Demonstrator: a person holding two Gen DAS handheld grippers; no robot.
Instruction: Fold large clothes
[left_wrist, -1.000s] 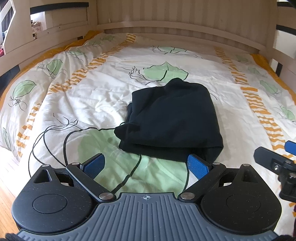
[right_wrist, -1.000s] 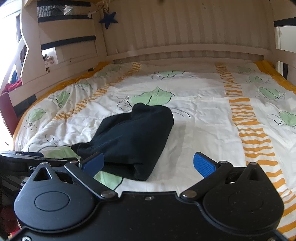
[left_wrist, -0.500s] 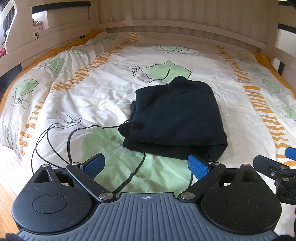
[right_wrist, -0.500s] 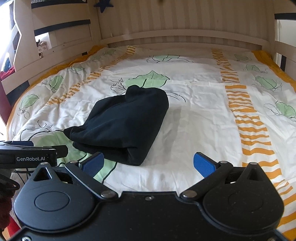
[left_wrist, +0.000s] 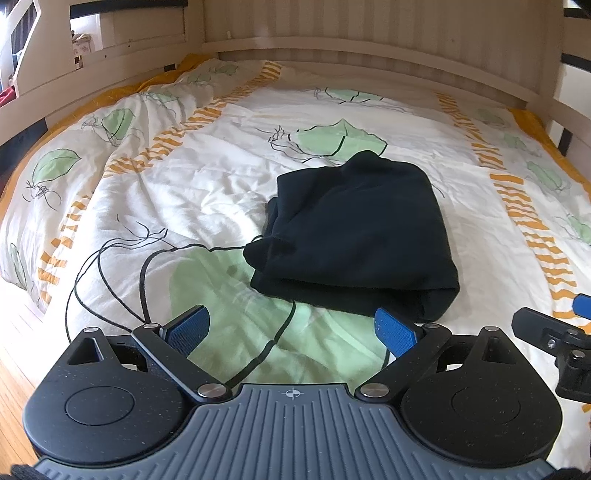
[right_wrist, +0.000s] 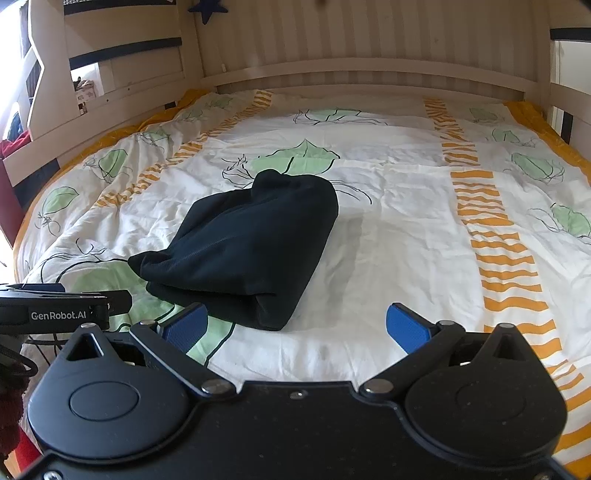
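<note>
The folded garment (left_wrist: 354, 236) lies mid-duvet (left_wrist: 184, 192), just beyond both tongs, headboard (left_wrist: 369, 48) behind.

**Hidden and cut-off areas**

Lying folded: black garment (left_wrist: 360, 236), inner layers and underside concealed. Running off the frame edge in each other's view: right gripper (left_wrist: 554, 332) and left gripper (right_wrist: 55, 306), bodies cropped. Sitting too small to identify: clutter on the shelf (right_wrist: 83, 90) beyond the bed frame (right_wrist: 369, 74).

Pale wood bed frame (right_wrist: 369, 70), leaf-print duvet (right_wrist: 406, 206), wood floor (left_wrist: 14, 369)
</note>
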